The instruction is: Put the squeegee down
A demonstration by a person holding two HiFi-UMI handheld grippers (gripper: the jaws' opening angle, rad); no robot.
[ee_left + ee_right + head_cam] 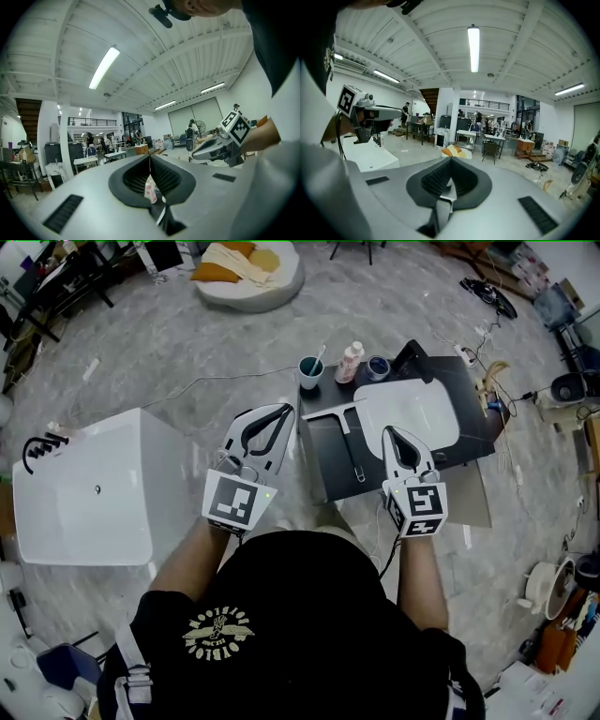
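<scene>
Only the head view shows the person's black shirt, nearest the camera, and both tools raised in front of it. The left tool point(284, 412) and the right tool point(391, 432) are both clenched and hold nothing. Each tool's own view confirms this: the left tool's point(150, 157) tips meet in a thin line, and so do the right tool's point(451, 159). The squeegee point(356, 451) appears only from the head, lying flat on the black table point(323, 465) between and just beyond the tools, beside a white board point(412, 413). At the table's far edge stand a cup point(310, 371) and a pink bottle point(351, 362). To the left is a white tub point(94, 493). The gripper views add the ribbed ceiling with its strip lights and a hall with distant people; each also catches the other tool point(220, 143) point(370, 115). A beanbag point(248, 273) lies farthest off.
</scene>
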